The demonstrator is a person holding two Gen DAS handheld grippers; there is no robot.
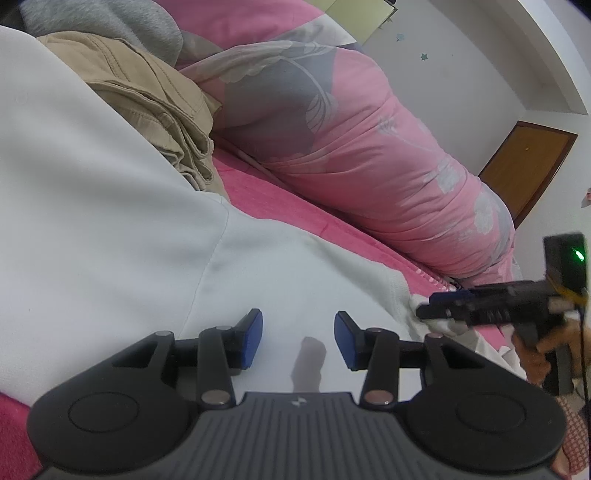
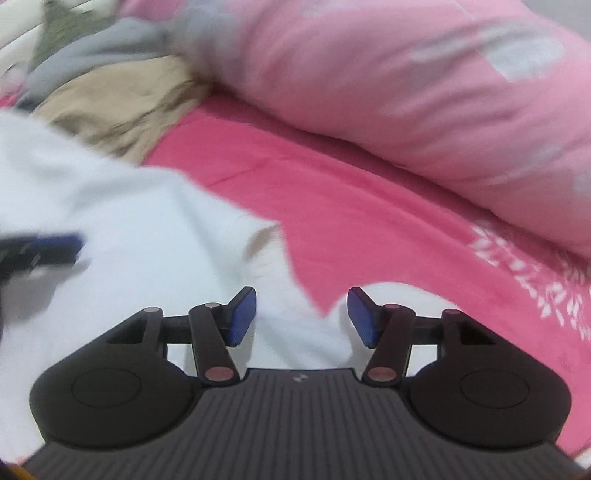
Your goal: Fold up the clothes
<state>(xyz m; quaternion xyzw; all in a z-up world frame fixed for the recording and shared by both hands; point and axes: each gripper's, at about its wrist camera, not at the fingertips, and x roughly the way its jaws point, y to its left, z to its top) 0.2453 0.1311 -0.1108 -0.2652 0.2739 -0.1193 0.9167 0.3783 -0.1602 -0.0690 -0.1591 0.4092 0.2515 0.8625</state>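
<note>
Left cam: my left gripper (image 1: 298,341) hangs tilted down over the white garment (image 1: 110,206) spread on the pink bed sheet (image 1: 295,210), jaws partly open, nothing pinched. My right gripper (image 1: 424,310) sits at the garment's right edge.

Right cam, blurry: my right gripper (image 2: 301,317) points steeply down over the garment's edge (image 2: 147,229), jaws apart and empty. Tan clothes (image 2: 110,99) lie behind.

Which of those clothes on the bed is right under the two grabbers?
The white garment. Both grippers, left and right, hover open over it; the beige one and the grey one lie bunched farther back.
</note>
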